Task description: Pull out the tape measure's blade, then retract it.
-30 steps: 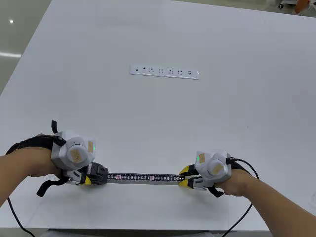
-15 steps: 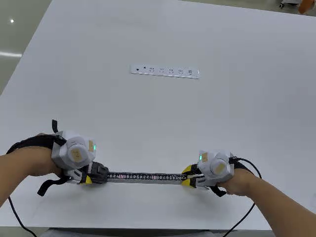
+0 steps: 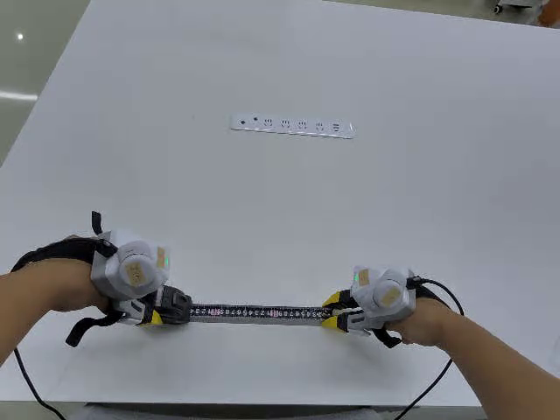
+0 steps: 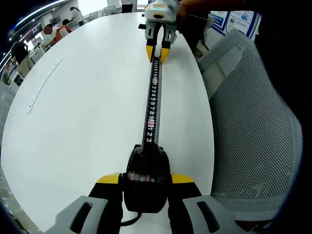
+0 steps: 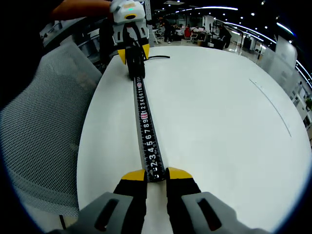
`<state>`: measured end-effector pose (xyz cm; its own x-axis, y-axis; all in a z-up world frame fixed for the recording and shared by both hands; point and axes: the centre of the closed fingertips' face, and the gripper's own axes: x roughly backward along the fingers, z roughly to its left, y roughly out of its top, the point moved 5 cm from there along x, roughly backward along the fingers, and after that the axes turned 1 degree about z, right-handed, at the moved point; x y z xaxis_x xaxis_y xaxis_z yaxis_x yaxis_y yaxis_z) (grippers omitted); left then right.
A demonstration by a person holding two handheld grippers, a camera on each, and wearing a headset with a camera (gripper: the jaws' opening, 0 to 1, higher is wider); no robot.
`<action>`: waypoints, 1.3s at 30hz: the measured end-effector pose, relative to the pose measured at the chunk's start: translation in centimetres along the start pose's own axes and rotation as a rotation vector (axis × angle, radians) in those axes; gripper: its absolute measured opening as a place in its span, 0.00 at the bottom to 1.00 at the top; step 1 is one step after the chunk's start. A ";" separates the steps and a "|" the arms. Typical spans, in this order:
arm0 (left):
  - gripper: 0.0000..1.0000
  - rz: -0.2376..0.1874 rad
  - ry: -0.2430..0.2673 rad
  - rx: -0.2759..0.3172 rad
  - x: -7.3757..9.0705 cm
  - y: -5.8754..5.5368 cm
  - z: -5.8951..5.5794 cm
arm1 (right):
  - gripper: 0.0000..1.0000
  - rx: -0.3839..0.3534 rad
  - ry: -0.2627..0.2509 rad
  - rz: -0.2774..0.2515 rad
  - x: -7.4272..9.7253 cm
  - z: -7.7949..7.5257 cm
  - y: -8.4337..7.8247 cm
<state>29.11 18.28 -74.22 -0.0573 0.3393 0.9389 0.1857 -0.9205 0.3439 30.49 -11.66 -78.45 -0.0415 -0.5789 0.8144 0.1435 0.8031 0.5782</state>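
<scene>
A black tape measure case (image 3: 176,308) lies near the white table's front edge, and my left gripper (image 3: 154,317) is shut on it. In the left gripper view the case (image 4: 146,170) sits between the yellow-tipped jaws of the left gripper (image 4: 146,178). The numbered blade (image 3: 258,311) runs out flat to the right. My right gripper (image 3: 332,312) is shut on its end. In the right gripper view the blade (image 5: 145,122) leads from the right gripper (image 5: 156,174) to the case (image 5: 135,63) and the left gripper (image 5: 131,52). The right gripper (image 4: 158,48) shows at the blade's (image 4: 153,92) far end.
A white power strip (image 3: 292,127) lies flat at mid-table, well beyond the grippers. The table's front edge (image 3: 262,406) is just below the blade. A grey mesh chair (image 4: 248,122) stands off that edge. Cables trail from both grippers.
My right gripper has moved slightly to the right with the blade's end, so a little more blade is out. The left gripper and case have stayed put.
</scene>
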 end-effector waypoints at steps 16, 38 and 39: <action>0.32 -0.020 0.005 -0.001 -0.2 -0.1 0.1 | 0.14 0.008 0.020 0.033 -0.1 0.3 0.1; 0.34 -0.072 0.066 0.059 0.0 -0.1 0.1 | 0.17 -0.034 -0.034 0.032 0.0 0.5 0.0; 0.34 -0.081 0.072 0.084 0.1 -0.3 0.1 | 0.18 -0.055 -0.051 0.026 0.0 0.4 -0.1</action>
<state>29.15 18.62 -74.25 -0.1450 0.3943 0.9075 0.2589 -0.8701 0.4194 30.06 -11.67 -78.45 -0.0875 -0.5491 0.8312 0.1993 0.8079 0.5547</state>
